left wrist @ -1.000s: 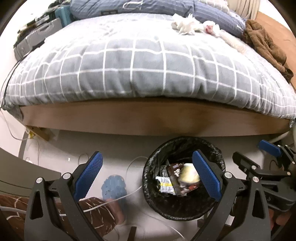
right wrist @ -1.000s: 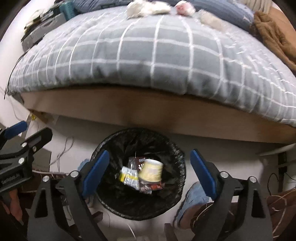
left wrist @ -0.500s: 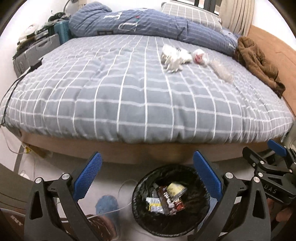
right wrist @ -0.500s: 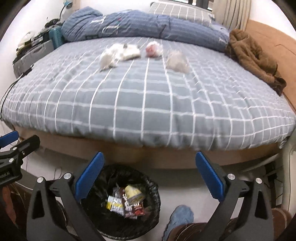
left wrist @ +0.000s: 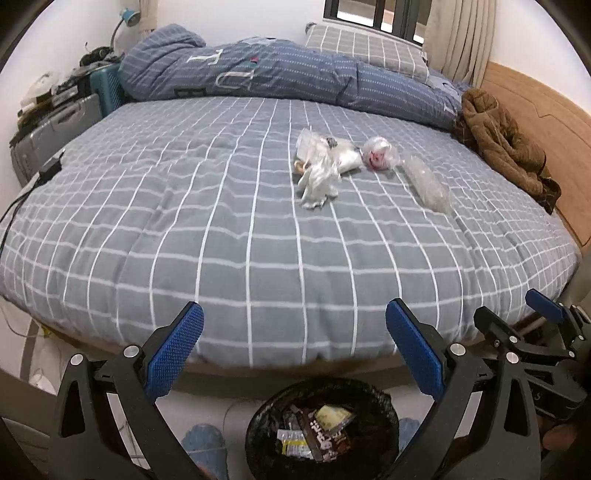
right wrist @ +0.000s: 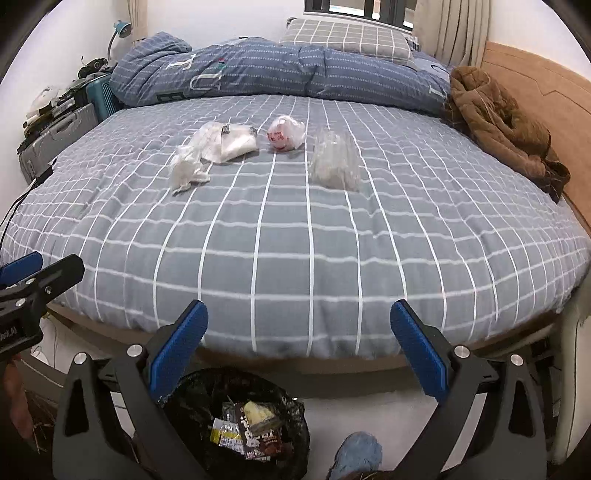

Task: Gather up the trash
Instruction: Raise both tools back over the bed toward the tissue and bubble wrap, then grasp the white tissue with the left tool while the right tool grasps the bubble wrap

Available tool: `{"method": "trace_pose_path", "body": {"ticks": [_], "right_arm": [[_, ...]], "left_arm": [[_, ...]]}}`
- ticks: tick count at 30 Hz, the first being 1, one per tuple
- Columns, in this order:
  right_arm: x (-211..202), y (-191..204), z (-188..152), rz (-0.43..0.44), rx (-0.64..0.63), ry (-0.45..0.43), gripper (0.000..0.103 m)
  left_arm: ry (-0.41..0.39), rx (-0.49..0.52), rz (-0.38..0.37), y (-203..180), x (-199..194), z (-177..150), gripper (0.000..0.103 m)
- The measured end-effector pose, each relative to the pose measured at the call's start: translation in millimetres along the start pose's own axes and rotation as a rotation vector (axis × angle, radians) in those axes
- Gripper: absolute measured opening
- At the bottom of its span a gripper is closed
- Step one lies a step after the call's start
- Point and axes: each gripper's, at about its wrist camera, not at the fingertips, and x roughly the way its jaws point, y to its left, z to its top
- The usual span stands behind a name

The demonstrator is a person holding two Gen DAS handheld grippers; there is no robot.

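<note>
Several pieces of trash lie on the grey checked bed: a crumpled white tissue (left wrist: 317, 181) (right wrist: 187, 170), a white plastic bag (left wrist: 334, 155) (right wrist: 227, 142), a red-and-white wrapper ball (left wrist: 380, 154) (right wrist: 285, 133) and a clear plastic bag (left wrist: 426, 183) (right wrist: 334, 160). A black-lined trash bin (left wrist: 321, 430) (right wrist: 236, 424) with wrappers inside stands on the floor by the bed's edge. My left gripper (left wrist: 293, 343) is open and empty above the bin. My right gripper (right wrist: 299, 341) is open and empty, also near the bed's edge.
A blue duvet (left wrist: 266, 74) and a checked pillow (right wrist: 347, 35) lie at the bed's far side. A brown garment (left wrist: 502, 140) lies by the wooden headboard (right wrist: 546, 96). Suitcases (left wrist: 55, 125) stand to the left. Blue slippers (left wrist: 203, 446) (right wrist: 358, 454) are on the floor.
Both grippers have risen from over the bin and tilted up toward the bed. The bed top and its trash now fill both views; the bin has dropped to the bottom edge.
</note>
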Motion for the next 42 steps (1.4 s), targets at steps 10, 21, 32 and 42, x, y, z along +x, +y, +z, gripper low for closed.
{"method": "trace_pose_path", "body": {"ticks": [10, 21, 32, 42], "right_arm": [[29, -17, 34, -0.019, 0.01, 0.004, 0.094], [67, -42, 70, -0.017, 0.045, 0.022, 0.092], [103, -48, 117, -0.001, 0.041, 0.003, 0.092], [148, -51, 149, 0.009, 0.045, 0.039, 0.084]], "left_arm": [[-0.014, 0.051, 0.01, -19, 34, 37, 0.097], [-0.025, 0.06, 0.019, -21, 69, 73, 0.097], [-0.015, 0.054, 0.025, -16, 105, 101, 0.097], [0.011, 0.062, 0.024, -25, 145, 121, 0.097]]}}
